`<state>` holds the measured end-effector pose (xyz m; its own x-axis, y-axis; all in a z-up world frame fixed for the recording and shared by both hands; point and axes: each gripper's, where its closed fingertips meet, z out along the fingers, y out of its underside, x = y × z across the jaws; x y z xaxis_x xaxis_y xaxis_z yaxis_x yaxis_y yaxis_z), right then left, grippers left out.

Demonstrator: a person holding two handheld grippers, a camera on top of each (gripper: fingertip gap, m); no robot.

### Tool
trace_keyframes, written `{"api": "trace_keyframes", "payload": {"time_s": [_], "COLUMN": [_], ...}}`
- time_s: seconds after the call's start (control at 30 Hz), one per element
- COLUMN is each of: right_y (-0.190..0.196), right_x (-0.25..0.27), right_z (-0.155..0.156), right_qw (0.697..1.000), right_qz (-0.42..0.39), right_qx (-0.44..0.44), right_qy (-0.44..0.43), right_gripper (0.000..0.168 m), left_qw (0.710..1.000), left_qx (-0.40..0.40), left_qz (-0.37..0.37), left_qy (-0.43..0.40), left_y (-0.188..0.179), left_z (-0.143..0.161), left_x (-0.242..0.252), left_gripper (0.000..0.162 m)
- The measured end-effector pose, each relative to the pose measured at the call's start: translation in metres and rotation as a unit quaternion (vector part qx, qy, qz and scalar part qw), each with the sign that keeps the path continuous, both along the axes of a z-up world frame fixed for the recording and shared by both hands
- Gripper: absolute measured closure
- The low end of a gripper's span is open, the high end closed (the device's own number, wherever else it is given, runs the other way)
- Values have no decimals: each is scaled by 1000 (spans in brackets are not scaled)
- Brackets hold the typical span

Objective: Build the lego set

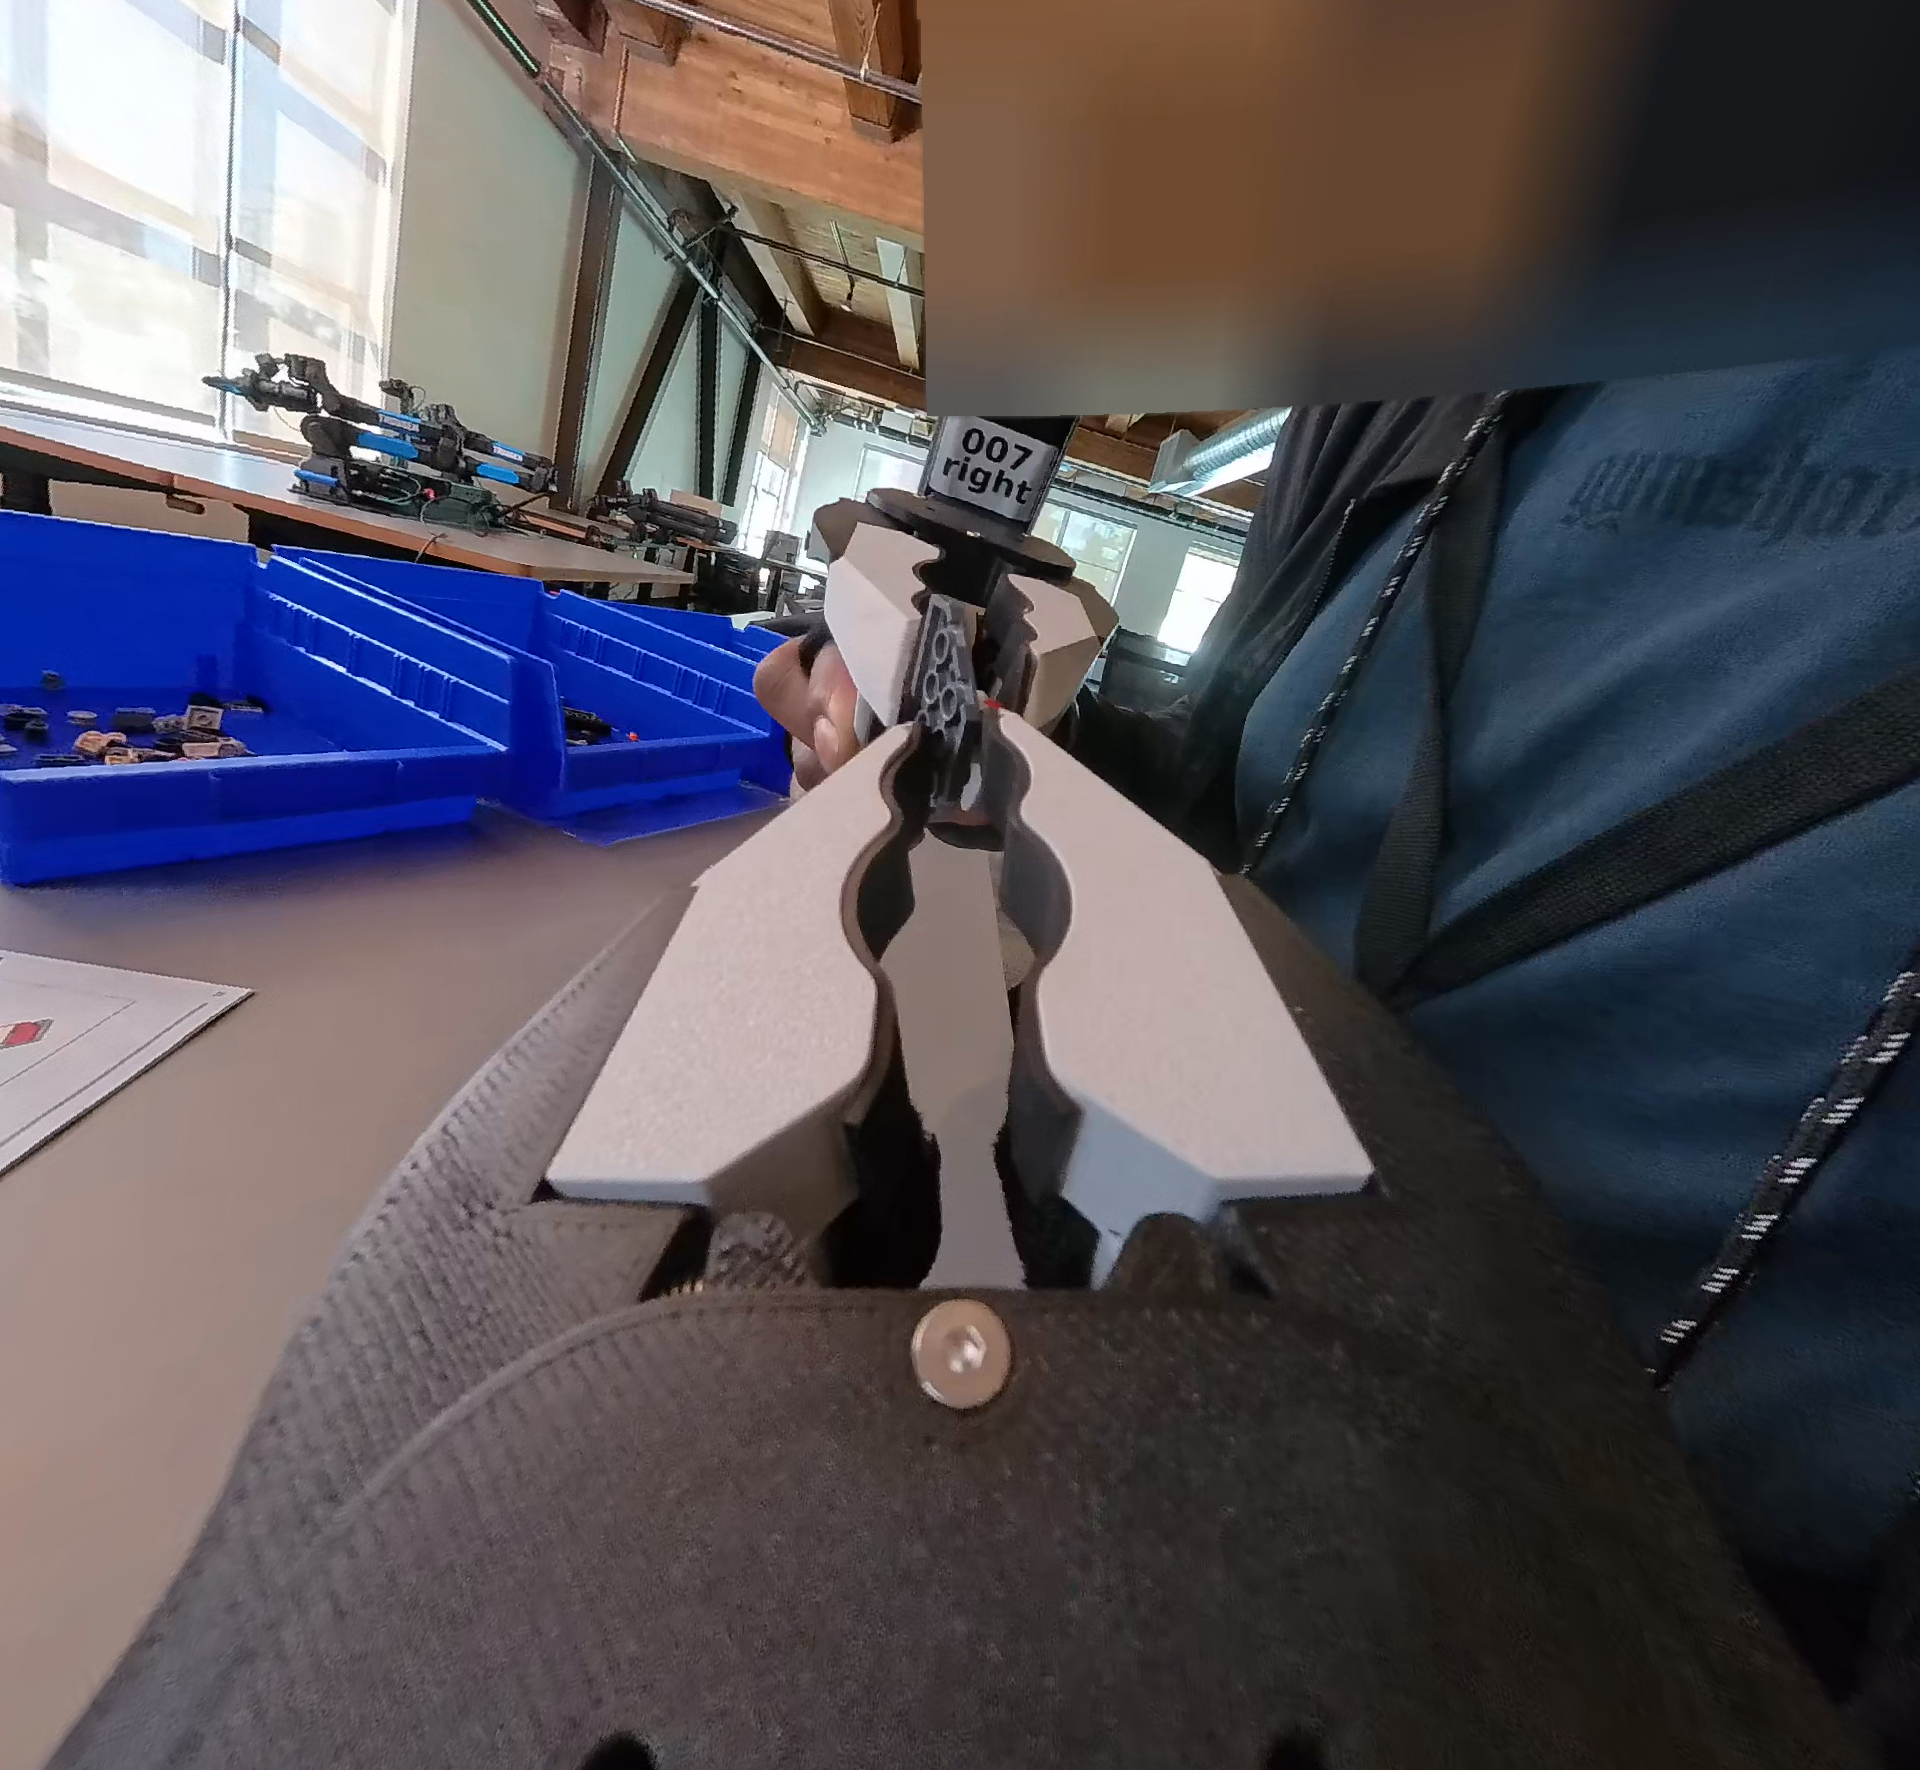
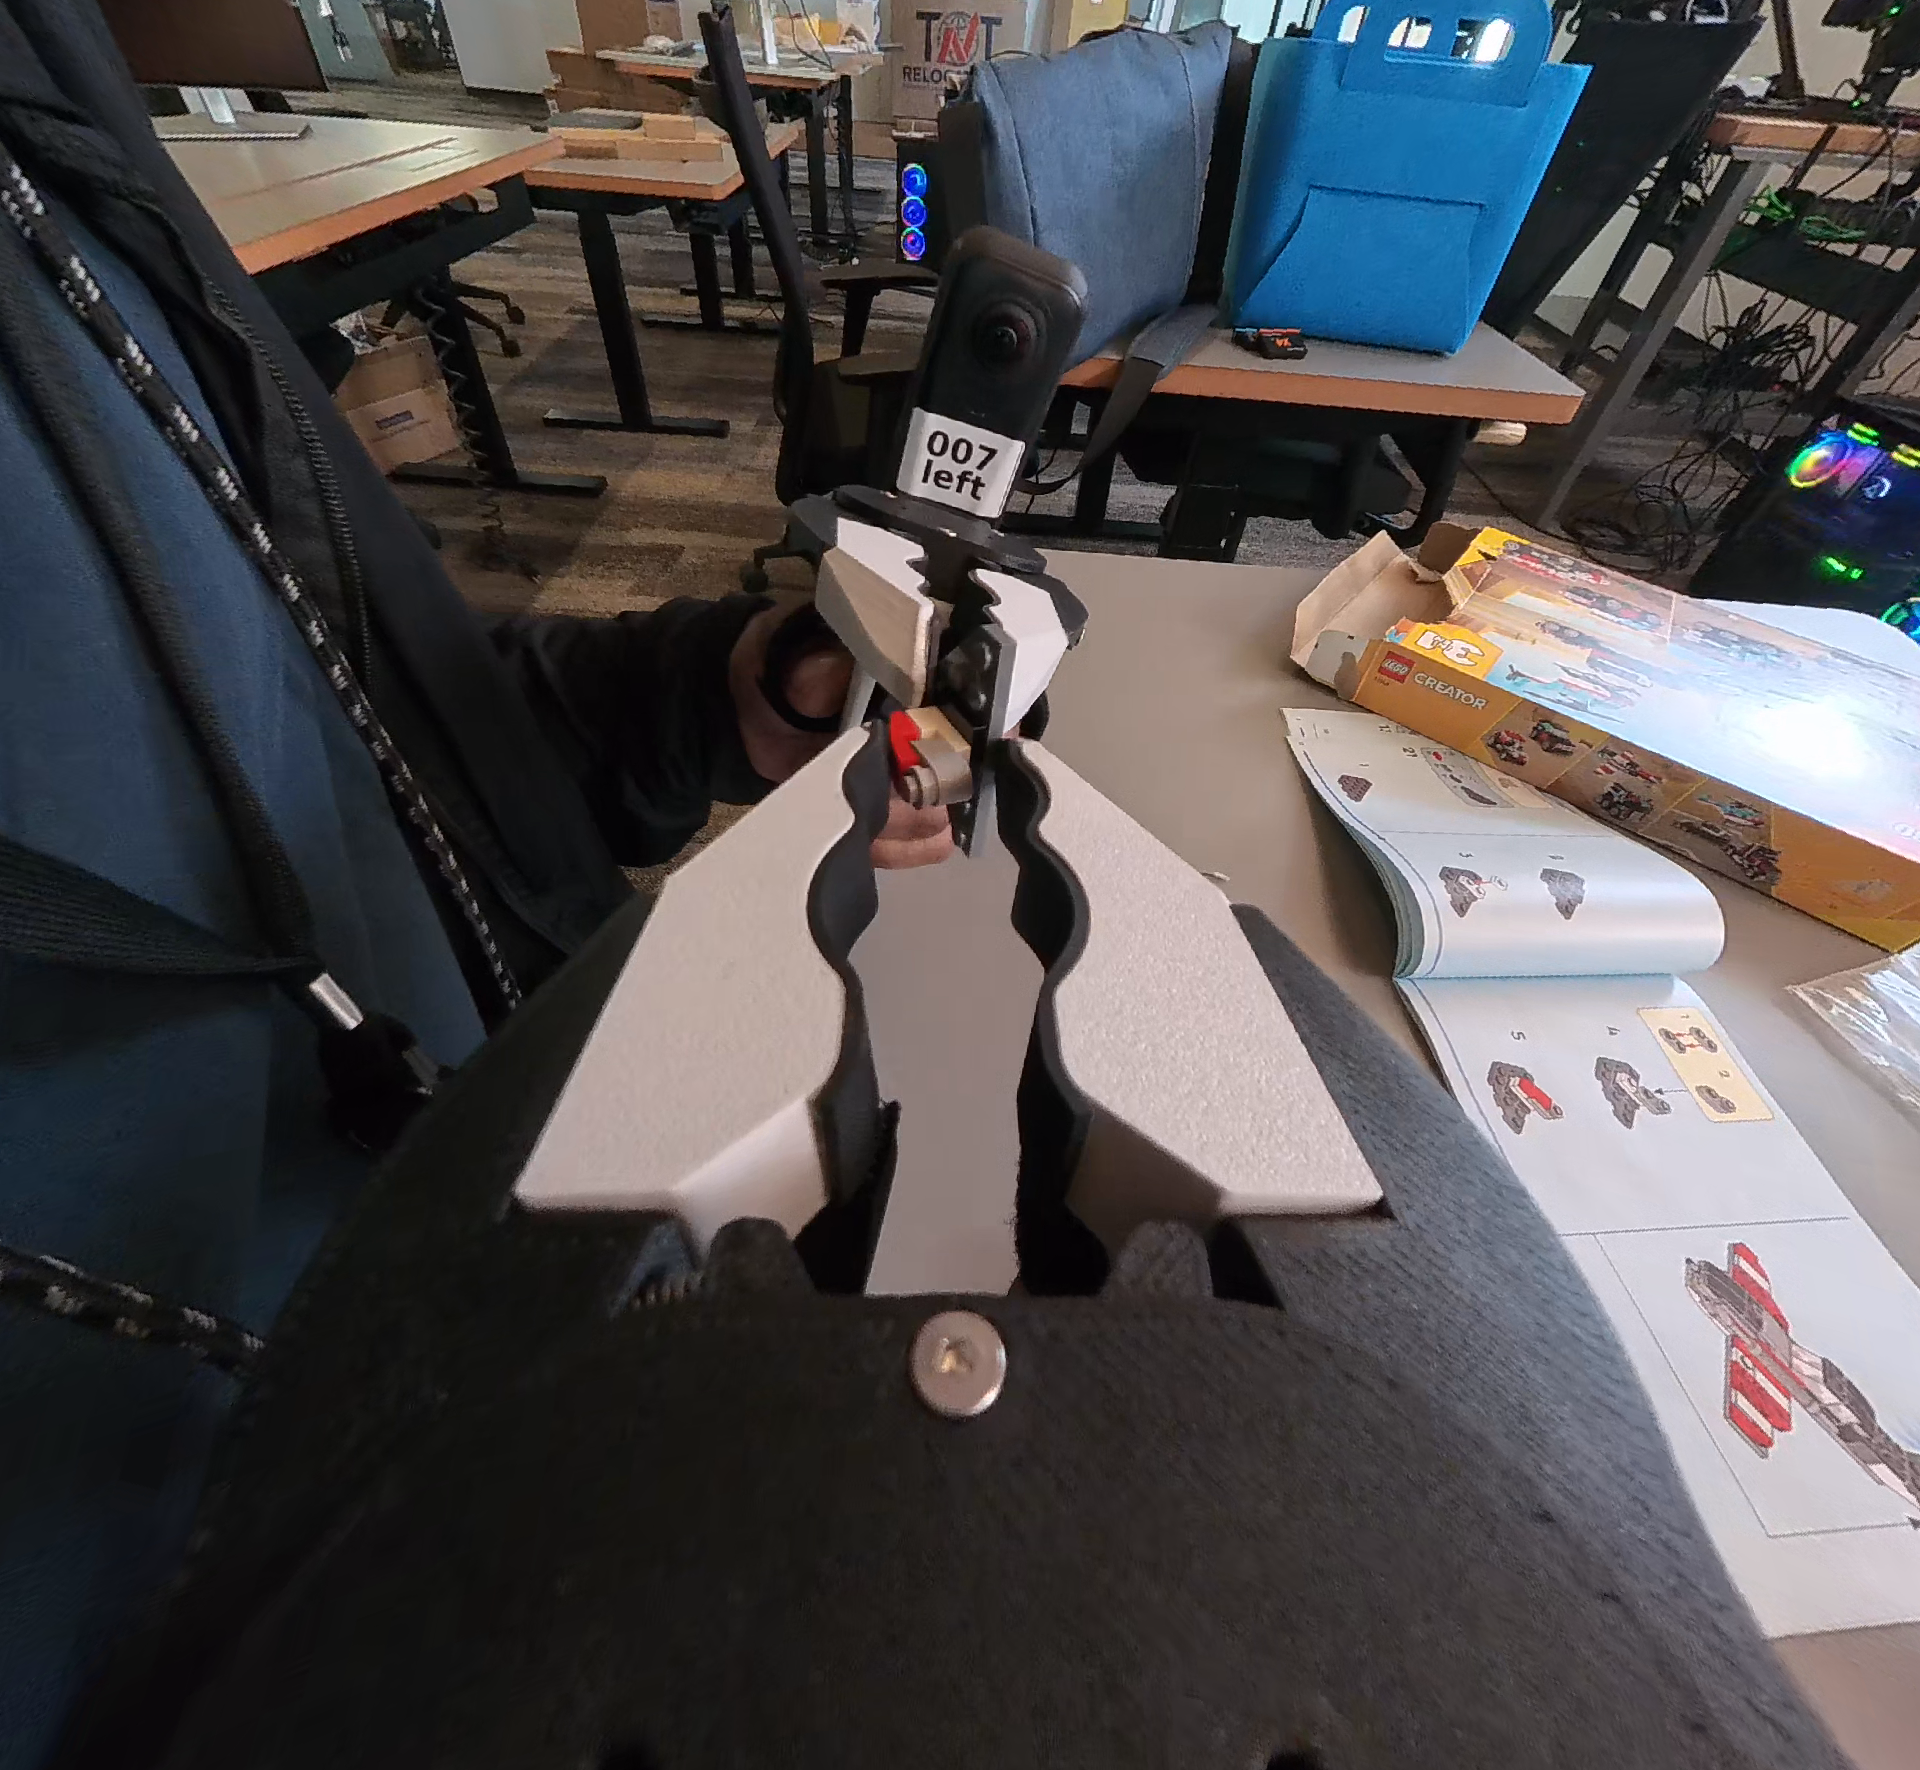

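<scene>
The two claws are held up above the desk (image 2: 1164, 681) and point at each other, tip to tip. Between them is a small lego build (image 2: 951, 754). It has a flat dark grey plate standing on its edge, with a red piece, a tan piece and a little grey round part stuck on one side.

In the left wrist view, the left claw (image 1: 951, 754) has its fingers pulled close together at the tips, squeezing the lower end of the grey plate (image 1: 948, 702). The right claw (image 1: 961, 624) comes in from the far side, and its fingers squeeze the upper end of the same plate. A hand (image 1: 805, 697) holds the right claw from behind.

In the right wrist view, the right claw (image 2: 940, 764) sits closed around the build, and the left claw (image 2: 966, 671) grips it from the other side. A hand (image 2: 800, 692) in a dark sleeve wraps around the left claw's handle.

Blue bins (image 1: 343, 733) with loose little pieces sit far off on the desk. An open instruction book (image 2: 1558, 1045) lies flat by the yellow lego box (image 2: 1662, 733)
</scene>
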<state>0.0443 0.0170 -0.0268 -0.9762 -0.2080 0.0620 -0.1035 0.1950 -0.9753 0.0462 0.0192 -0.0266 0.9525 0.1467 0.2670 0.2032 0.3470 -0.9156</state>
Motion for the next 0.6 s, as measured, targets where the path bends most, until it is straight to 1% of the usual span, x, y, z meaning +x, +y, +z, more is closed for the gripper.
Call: {"api": "trace_keyframes", "payload": {"time_s": [0.17,0.27,0.3,0.37,0.43,0.6], "right_y": [-2,-3,-3,-4,-4,-5], "right_x": [-3,-3,-3,-4,-5,-5], "right_z": [3,2,2,3,3,3], "right_qw": [1000,1000,1000,1000,1000,1000], "right_qz": [-10,-12,-13,-17,-19,-20], "right_qx": [-17,-17,-16,-16,-17,-19], "right_qy": [-9,-6,-5,-7,-9,-12], "right_gripper": [147,147,147,147,147,147], "left_qw": [1000,998,998,999,999,999], "left_qx": [21,44,48,40,30,31], "left_qz": [0,-12,-14,-14,-14,-11], "left_qy": [-13,-32,-35,-35,-32,-30], "left_y": [-3,-6,-7,-4,0,0], "left_z": [4,7,8,6,4,5], "left_x": [-3,-5,-5,-5,-4,-4], "left_gripper": [152,137,136,137,141,143]}}
